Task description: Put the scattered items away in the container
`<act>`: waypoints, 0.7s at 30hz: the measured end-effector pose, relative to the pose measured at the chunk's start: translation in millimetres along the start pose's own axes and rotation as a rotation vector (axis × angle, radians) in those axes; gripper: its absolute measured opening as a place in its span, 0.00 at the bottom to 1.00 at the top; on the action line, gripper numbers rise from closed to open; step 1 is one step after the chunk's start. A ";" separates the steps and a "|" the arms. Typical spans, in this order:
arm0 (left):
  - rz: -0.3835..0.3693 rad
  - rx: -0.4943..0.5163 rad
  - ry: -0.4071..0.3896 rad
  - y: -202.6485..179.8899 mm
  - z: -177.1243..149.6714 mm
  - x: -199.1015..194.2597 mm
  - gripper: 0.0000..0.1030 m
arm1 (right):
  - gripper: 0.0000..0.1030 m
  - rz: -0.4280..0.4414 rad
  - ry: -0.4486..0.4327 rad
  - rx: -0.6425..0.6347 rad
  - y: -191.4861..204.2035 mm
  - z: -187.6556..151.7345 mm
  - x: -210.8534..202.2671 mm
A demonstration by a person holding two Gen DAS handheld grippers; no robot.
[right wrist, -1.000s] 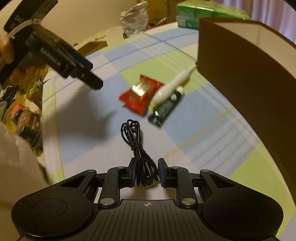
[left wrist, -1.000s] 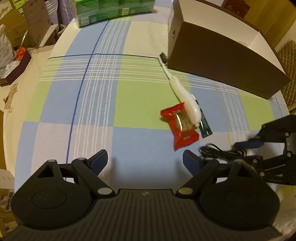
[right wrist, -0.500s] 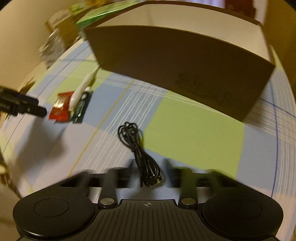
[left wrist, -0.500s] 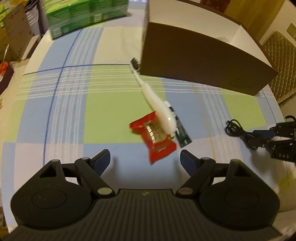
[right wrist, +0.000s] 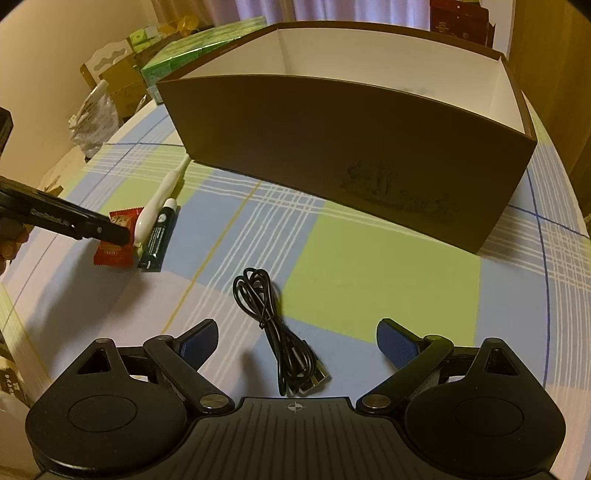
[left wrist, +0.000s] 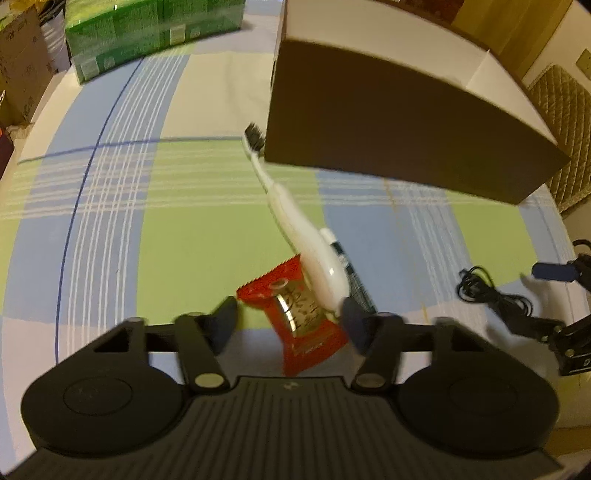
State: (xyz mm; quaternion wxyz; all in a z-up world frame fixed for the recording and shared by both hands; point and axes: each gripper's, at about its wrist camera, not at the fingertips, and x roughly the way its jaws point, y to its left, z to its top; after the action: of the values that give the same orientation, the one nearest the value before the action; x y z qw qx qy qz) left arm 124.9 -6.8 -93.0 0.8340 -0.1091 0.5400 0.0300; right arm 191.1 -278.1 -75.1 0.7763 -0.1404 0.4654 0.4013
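A: Since a second ago my right gripper [right wrist: 297, 338] has let go of the cable [right wrist: 275, 334]. Its jaws were pinched on the plug end; now they are spread wide, and the cable lies loose on the desk [right wrist: 369, 258] between them, apart from both pads. The view has also swung round to face the box [right wrist: 351, 147].

B: And the left gripper [left wrist: 290, 319]?

A: It has moved in on the snack [left wrist: 301, 317]. The jaws have narrowed but are still parted, one pad on either side of the red packet; whether they touch it I cannot tell, as that frame is blurred.

B: Where is everything else?

A: The toothbrush [left wrist: 303, 240] lies diagonally, its bristle end right against the box's near left corner and its thick white end overlapping the snack. A dark tube [left wrist: 349, 271] sits just to the right of it, touching it. The cable is well to the right of that cluster, near the desk's edge. The box stands at the far side, open on top, brown outside and white inside; I cannot see its floor. A green pack [left wrist: 147, 33] stands far left, beyond the box.

B: Anyone in view?

A: Fingers [right wrist: 9, 245] on the left gripper's handle, at the left edge of my right camera.
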 end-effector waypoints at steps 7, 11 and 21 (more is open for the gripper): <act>0.024 -0.040 0.018 27.0 -12.6 -5.7 0.29 | 0.95 0.009 0.005 -0.008 -1.5 0.1 0.5; 0.020 -0.017 0.006 30.7 -13.4 -12.4 0.36 | 0.95 0.015 0.008 -0.013 -1.4 2.4 2.4; 0.071 0.098 0.000 10.9 -6.6 4.0 0.24 | 0.95 0.012 0.022 -0.023 -0.8 2.9 2.9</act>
State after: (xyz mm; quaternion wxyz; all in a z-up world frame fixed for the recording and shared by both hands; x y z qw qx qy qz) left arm 118.9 2.2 -100.9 0.8369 -0.0487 0.5442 0.0329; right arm 194.2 -275.4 -76.1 0.7672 -0.1510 0.4698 0.4097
